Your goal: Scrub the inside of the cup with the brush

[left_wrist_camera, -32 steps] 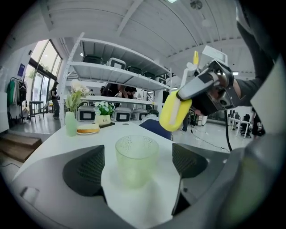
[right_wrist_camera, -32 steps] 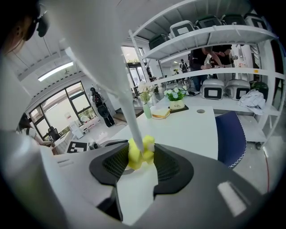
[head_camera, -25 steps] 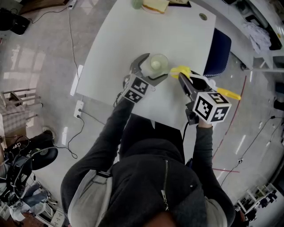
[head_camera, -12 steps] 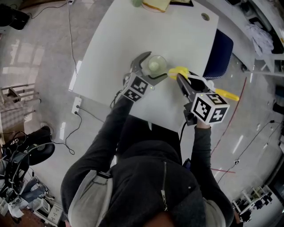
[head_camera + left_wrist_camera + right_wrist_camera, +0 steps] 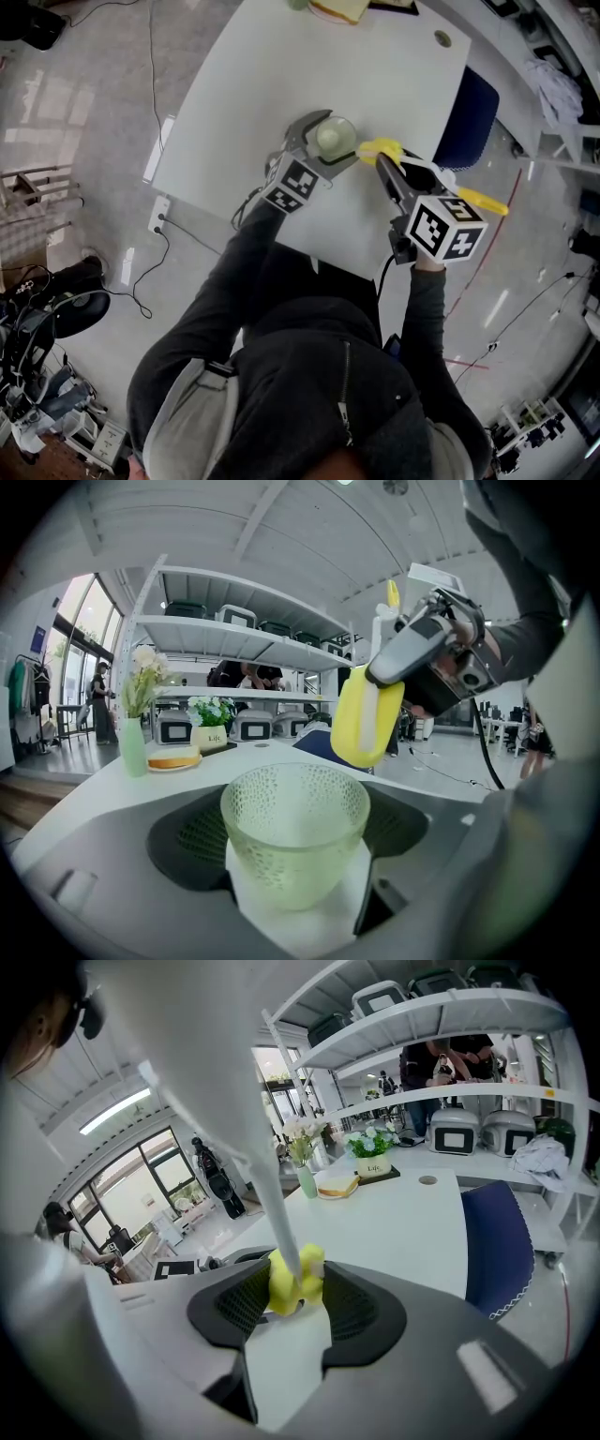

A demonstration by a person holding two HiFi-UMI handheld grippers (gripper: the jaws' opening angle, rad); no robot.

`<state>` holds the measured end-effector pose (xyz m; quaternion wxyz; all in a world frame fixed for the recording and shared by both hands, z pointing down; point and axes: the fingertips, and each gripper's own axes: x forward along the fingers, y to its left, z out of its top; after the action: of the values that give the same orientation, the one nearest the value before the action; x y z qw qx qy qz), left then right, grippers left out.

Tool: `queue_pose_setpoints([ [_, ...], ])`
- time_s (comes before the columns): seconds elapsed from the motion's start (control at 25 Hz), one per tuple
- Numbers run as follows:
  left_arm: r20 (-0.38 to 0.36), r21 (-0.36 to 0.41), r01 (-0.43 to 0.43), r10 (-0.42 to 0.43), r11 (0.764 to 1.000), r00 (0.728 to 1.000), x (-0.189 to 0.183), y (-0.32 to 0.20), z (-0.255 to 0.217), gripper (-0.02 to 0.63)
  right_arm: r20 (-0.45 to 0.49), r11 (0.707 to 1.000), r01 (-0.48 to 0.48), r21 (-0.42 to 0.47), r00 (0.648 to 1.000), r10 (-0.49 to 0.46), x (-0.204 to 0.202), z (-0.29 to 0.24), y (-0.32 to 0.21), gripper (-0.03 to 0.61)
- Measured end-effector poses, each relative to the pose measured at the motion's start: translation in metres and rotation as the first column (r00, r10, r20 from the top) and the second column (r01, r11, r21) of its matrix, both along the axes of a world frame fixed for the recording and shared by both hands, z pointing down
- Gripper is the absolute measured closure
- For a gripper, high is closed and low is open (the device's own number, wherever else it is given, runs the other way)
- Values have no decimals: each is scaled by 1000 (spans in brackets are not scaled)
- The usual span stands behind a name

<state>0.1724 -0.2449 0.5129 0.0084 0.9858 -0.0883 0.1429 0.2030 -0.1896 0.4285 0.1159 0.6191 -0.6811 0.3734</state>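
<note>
A pale green dimpled glass cup [image 5: 336, 141] stands upright on the white table [image 5: 375, 66]. My left gripper [image 5: 328, 131] reaches around it. Its jaws have just been closing, and both pads now touch the cup's sides [image 5: 295, 832]. My right gripper [image 5: 382, 165] is shut on a yellow brush [image 5: 380, 148] with a white stem. The brush's yellow head hangs just right of the cup's rim, outside it and slightly above [image 5: 366, 719]. In the right gripper view the yellow part of the brush [image 5: 295, 1279] sits clamped between the pads.
A blue chair [image 5: 469, 112] stands at the table's right side. At the far end are a plate with a sandwich [image 5: 173, 758], a green vase with flowers [image 5: 131, 747] and a small plant pot [image 5: 211, 735]. The table's near edge runs just below both grippers.
The left jaws have drawn in from a wide stance to rest against the cup. The right gripper and brush stay where they were.
</note>
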Motion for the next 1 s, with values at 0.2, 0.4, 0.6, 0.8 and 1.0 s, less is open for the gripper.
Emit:
queue_pose_setpoints([
  [0.2, -13, 7, 6, -6, 1000, 1000, 0, 1, -4, 213, -11, 1000, 18, 19, 1000, -18, 0, -6, -5, 403],
  [0.4, -21, 7, 5, -5, 1000, 1000, -1, 0, -9, 213, -14, 994, 86, 70, 996, -85, -9, -28, -24, 403],
  [0.6, -22, 4, 5, -5, 1000, 1000, 2, 0, -7, 215, -28, 975, 204, 89, 979, -202, -26, -44, -42, 405],
  [0.8, -25, -1, 3, -3, 1000, 1000, 0, 0, 0, 215, -103, 946, 323, 26, 942, -319, -44, -32, -55, 407],
  [1.0, -28, -1, 0, 0, 1000, 1000, 4, 1, -1, 215, -105, 919, 392, -42, 913, -394, -48, -15, -58, 411],
])
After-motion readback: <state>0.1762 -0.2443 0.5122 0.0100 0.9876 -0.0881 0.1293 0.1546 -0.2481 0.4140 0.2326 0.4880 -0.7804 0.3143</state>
